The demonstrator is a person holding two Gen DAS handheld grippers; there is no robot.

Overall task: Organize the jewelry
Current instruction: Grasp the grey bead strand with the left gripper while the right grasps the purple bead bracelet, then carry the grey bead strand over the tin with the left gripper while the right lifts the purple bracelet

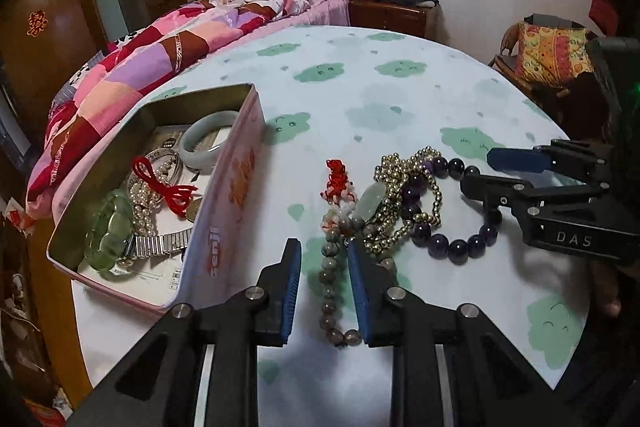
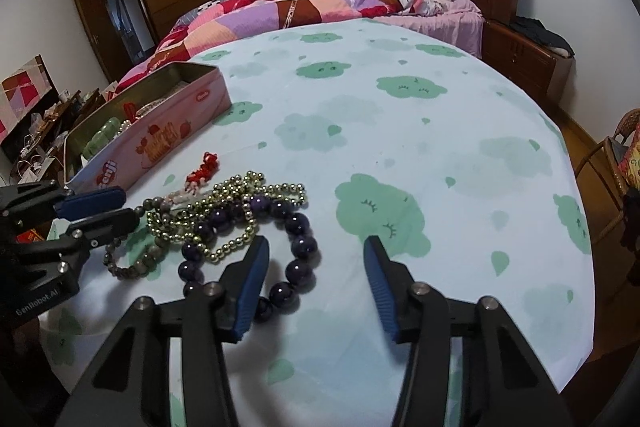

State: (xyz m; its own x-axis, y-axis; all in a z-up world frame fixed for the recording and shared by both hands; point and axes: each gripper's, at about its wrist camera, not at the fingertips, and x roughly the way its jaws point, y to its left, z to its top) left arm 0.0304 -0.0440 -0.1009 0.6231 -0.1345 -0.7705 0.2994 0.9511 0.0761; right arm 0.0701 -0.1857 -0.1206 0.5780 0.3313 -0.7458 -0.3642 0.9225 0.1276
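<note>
A tangled pile of jewelry lies on the cloud-print tablecloth: a grey-brown bead strand, a gold bead chain, a dark purple bead bracelet, a pale green pendant and a red knot charm. My left gripper is open, its fingers straddling the grey-brown strand just above the cloth. My right gripper is open, its left finger over the purple bracelet. The gold chain lies just beyond it.
An open pink tin box at left holds a jade bangle, a green bead bracelet, pearls, a metal watch band and a red cord. It also shows in the right wrist view. A bed stands behind the round table; a chair at right.
</note>
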